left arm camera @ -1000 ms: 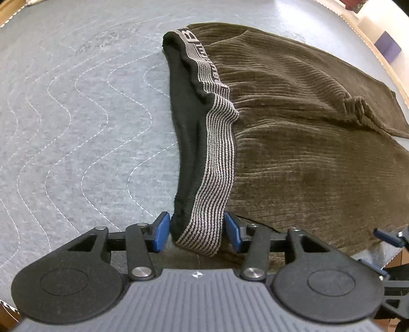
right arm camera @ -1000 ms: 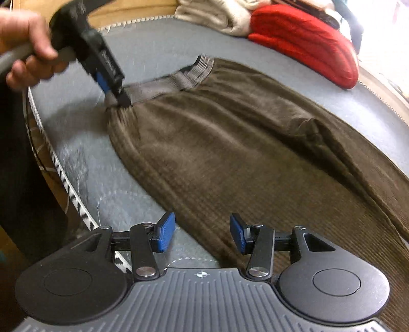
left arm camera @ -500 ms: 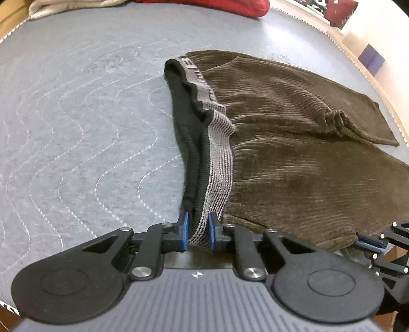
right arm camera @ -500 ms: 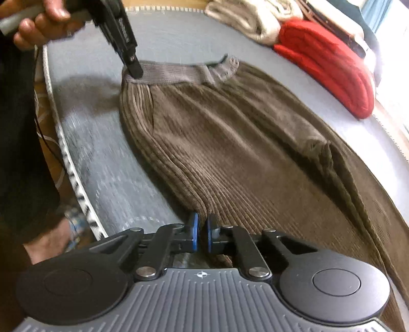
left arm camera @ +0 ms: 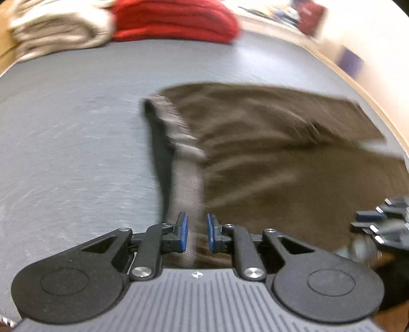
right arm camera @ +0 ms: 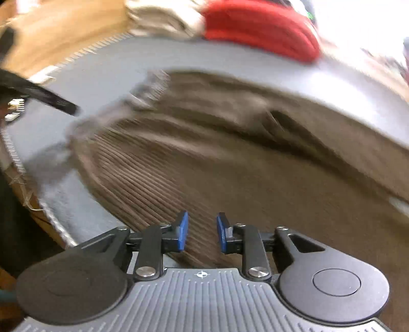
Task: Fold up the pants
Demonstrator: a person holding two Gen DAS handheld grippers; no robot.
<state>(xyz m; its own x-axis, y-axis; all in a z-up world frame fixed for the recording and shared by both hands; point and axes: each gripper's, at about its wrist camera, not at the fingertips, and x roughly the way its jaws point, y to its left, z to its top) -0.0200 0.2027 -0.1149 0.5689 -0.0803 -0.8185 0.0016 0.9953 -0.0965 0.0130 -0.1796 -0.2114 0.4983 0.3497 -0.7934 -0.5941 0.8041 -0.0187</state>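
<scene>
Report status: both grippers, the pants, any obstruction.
Left gripper shut on grey striped waistband. Right gripper shut on brown corduroy pants, side edge. Frames blurred. Nothing in the way.

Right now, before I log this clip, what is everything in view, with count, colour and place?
Brown corduroy pants: one, grey striped waistband, spread on the cover.
Grey quilted cover: one, under the pants.
Red folded knit garment: one, far edge.
Beige folded garment: one, beside the red one.
Left gripper: black, blue pads, jaws pinching the waistband.
Right gripper: black, blue pads, jaws around the pants' near edge.
</scene>
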